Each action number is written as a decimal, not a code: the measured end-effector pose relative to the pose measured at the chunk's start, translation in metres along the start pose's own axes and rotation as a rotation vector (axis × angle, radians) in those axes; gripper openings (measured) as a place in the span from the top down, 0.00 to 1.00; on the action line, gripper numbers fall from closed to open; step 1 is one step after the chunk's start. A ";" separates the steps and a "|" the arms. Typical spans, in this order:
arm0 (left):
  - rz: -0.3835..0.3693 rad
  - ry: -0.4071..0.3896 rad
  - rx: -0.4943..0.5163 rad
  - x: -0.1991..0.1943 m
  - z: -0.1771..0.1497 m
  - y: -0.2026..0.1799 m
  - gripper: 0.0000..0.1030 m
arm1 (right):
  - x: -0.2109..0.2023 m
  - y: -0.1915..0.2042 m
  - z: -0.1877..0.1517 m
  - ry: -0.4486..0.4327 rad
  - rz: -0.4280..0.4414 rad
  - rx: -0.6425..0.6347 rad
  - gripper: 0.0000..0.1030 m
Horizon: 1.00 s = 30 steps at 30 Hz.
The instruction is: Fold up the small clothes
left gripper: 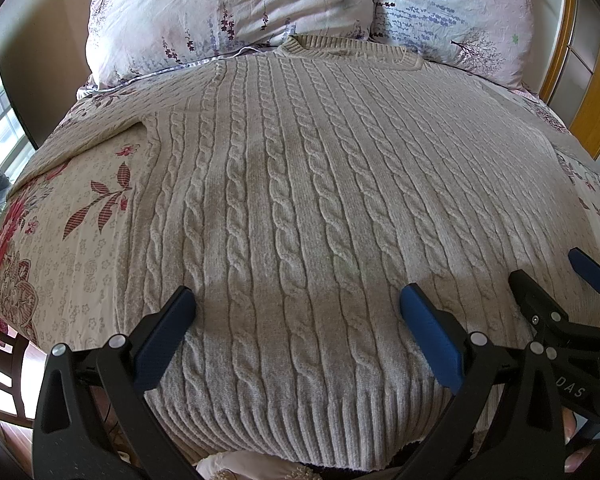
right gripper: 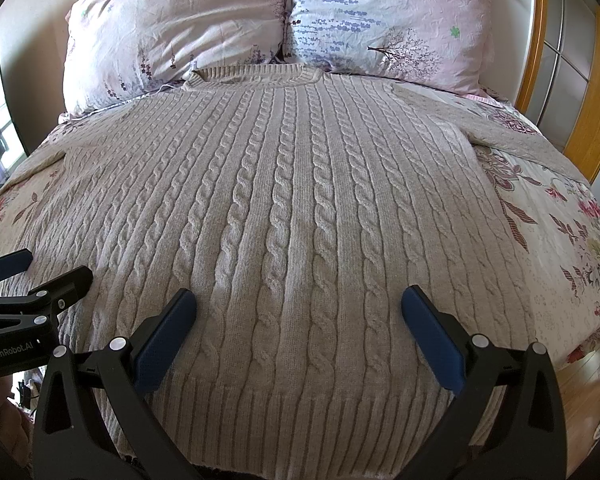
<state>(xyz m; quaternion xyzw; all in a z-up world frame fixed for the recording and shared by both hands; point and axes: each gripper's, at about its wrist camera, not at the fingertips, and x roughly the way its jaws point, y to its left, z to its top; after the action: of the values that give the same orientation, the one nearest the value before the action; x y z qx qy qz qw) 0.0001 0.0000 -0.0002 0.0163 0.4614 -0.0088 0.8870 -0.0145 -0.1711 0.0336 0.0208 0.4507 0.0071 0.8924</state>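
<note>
A beige cable-knit sweater [left gripper: 300, 200] lies flat and spread out on the bed, collar toward the pillows, ribbed hem nearest me; it also shows in the right wrist view [right gripper: 300, 208]. My left gripper [left gripper: 296, 312] is open and empty, hovering over the hem's left part. My right gripper [right gripper: 298, 312] is open and empty over the hem's right part. Each gripper shows in the other's view: the right one at the lower right [left gripper: 548, 280], the left one at the lower left [right gripper: 40, 272]. The sleeves stretch out to both sides.
The floral bedsheet [left gripper: 60, 240] shows on both sides of the sweater. Two pale floral pillows [right gripper: 172, 32] lean at the head of the bed. A wooden frame [right gripper: 580, 120] stands on the right. A dark wooden chair [left gripper: 4, 360] and wood floor lie lower left.
</note>
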 end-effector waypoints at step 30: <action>-0.004 0.013 0.013 0.000 0.002 0.000 0.02 | 0.005 0.000 0.001 -0.013 0.039 -0.046 0.01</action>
<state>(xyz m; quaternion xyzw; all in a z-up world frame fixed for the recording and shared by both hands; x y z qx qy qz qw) 0.0023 0.0001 0.0009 0.0211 0.4672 -0.0135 0.8838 -0.0111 -0.1713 0.0304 0.0090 0.4443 0.0350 0.8952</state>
